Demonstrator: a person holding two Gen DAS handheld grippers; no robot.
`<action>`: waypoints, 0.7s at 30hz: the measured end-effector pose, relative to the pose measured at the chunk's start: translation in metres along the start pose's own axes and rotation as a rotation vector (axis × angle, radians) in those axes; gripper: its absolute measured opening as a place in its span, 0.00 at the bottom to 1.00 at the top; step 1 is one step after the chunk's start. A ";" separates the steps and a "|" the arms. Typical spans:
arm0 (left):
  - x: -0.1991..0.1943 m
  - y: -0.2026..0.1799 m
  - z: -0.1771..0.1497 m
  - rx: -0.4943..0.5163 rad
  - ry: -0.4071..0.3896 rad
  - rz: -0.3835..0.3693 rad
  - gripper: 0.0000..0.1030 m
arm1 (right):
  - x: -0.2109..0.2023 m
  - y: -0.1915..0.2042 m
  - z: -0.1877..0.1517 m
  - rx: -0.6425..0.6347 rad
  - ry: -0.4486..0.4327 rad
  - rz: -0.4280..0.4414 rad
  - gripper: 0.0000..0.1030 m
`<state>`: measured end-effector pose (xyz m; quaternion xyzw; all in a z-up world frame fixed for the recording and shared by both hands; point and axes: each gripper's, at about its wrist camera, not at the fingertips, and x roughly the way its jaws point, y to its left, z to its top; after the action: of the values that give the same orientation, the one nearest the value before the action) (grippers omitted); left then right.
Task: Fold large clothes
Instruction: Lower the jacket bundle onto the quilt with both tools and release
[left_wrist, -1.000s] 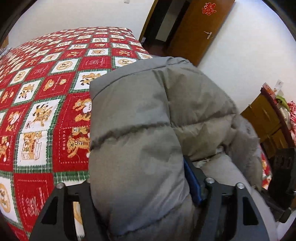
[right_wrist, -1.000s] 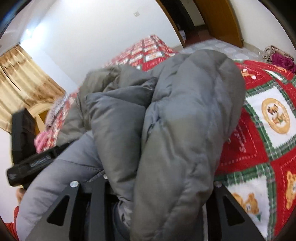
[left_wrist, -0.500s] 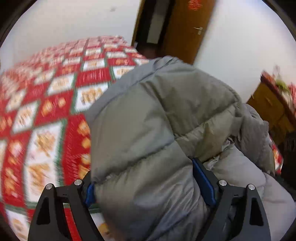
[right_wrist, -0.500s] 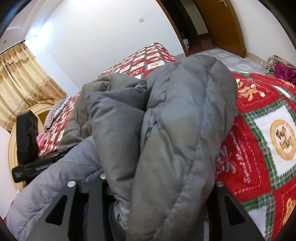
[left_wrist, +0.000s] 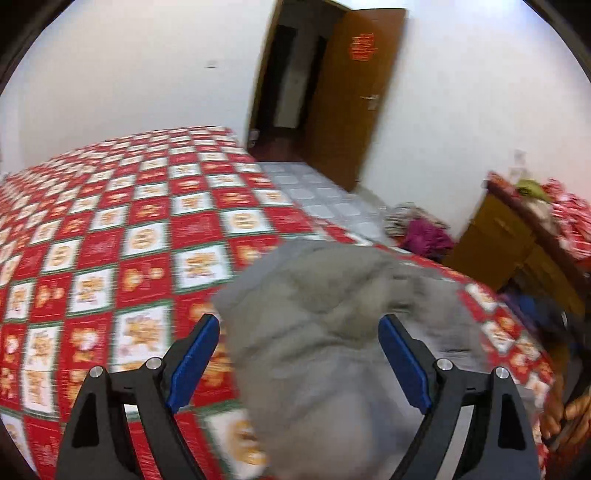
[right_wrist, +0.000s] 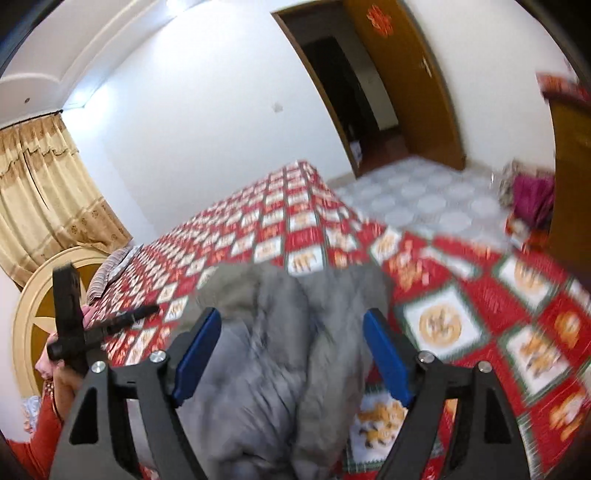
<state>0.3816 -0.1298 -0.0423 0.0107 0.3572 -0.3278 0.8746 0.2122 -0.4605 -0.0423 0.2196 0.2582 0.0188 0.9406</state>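
A grey puffer jacket (left_wrist: 314, 280) lies bunched in a thick folded heap on the red patchwork bedspread (left_wrist: 129, 236). My left gripper (left_wrist: 298, 319) hovers above it, open. Its blue pads (left_wrist: 195, 354) stand clear of the fabric on both sides. In the right wrist view the same jacket (right_wrist: 280, 350) shows as two grey rolls on the bedspread (right_wrist: 461, 288). My right gripper (right_wrist: 292, 313) is above it with its jaws opening, and its pads (right_wrist: 386, 354) are off the cloth. Both views are blurred by motion.
An open wooden door (left_wrist: 351, 103) and tiled floor (left_wrist: 332, 199) lie beyond the bed. A wooden cabinet (left_wrist: 517, 243) and a clothes pile (left_wrist: 424, 232) sit at the right. A curtain (right_wrist: 44, 184) and round headboard (right_wrist: 37, 306) are at the left, near a red sleeve (right_wrist: 40, 435).
Both grippers have let go of the jacket and lifted away from it. The jacket now looks smaller and lower in both views, and more of the bed and room shows.
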 end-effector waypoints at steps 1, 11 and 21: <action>-0.002 -0.014 -0.002 0.024 0.000 -0.028 0.86 | 0.002 0.012 0.012 -0.012 0.010 -0.004 0.80; 0.038 -0.063 -0.052 0.171 0.056 -0.009 0.86 | 0.107 0.023 -0.006 -0.096 0.218 -0.282 0.30; 0.056 -0.061 -0.077 0.326 -0.134 -0.032 0.88 | 0.114 -0.029 -0.075 0.211 0.109 -0.333 0.17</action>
<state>0.3288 -0.1899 -0.1218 0.1246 0.2402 -0.3949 0.8779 0.2718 -0.4394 -0.1669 0.2699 0.3418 -0.1522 0.8872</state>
